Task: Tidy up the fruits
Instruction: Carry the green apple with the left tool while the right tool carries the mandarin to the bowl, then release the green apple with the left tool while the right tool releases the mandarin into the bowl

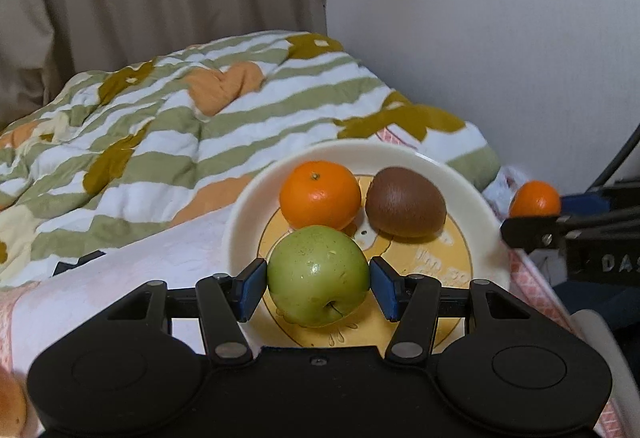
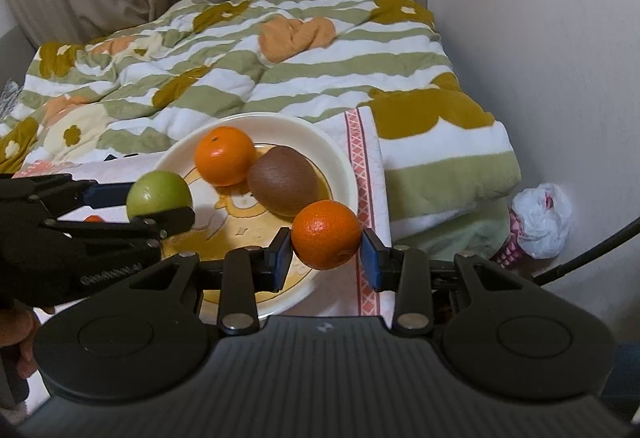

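Green apple (image 1: 318,275) clamped between blue pads of left gripper (image 1: 318,288), held above near rim of cream plate (image 1: 472,181). Second orange (image 2: 326,234) pinched in right gripper (image 2: 325,256), pads pressing both sides, hanging over plate's right edge. On plate: one orange (image 1: 320,195) and brown kiwi (image 1: 405,201), side by side, just apart. Plate rests on pale cloth with pink border (image 2: 366,173). Beyond, striped green-white blanket (image 1: 168,125). Crumpled white bag (image 2: 542,220) by wall at right.

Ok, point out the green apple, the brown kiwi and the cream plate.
green apple (image 1: 318,274), left wrist view, front skin.
brown kiwi (image 1: 405,202), left wrist view, middle.
cream plate (image 2: 340,153), right wrist view, far rim.
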The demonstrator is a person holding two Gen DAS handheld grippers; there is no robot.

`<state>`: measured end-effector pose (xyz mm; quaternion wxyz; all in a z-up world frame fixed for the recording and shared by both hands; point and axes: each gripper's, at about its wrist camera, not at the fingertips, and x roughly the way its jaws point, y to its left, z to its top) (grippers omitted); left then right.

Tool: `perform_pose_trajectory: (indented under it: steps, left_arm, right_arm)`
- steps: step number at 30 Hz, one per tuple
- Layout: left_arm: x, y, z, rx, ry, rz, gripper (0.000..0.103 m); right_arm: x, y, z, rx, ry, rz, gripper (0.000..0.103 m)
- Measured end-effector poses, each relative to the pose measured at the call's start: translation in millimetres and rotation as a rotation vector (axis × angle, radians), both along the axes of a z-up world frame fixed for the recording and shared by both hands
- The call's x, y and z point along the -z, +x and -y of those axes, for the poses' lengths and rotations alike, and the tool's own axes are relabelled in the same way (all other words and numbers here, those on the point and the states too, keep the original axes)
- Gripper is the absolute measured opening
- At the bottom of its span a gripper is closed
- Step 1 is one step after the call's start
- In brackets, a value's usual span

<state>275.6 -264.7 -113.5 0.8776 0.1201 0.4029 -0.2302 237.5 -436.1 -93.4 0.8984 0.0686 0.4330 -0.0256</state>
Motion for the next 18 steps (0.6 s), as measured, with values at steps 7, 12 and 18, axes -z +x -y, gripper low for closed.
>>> perform_pose_trajectory:
  steps: [7, 12, 18]
  left_arm:
    - [10.3, 7.0, 9.6, 0.039, 0.054, -0.010, 0.061]
    - [-4.6, -6.0, 5.3, 0.049, 0.033, 0.074, 0.103]
    - [-15.5, -14.3, -6.9, 0.027, 0.027, 0.044, 0.103]
  right_arm:
    - [4.2, 3.9, 7.8, 0.037, 0.006, -0.014, 0.052]
    - [-1.2, 2.9, 13.0, 0.054, 0.020, -0.005, 0.052]
    - [-7.1, 4.0, 12.2, 0.032, 0.013, 0.005, 0.052]
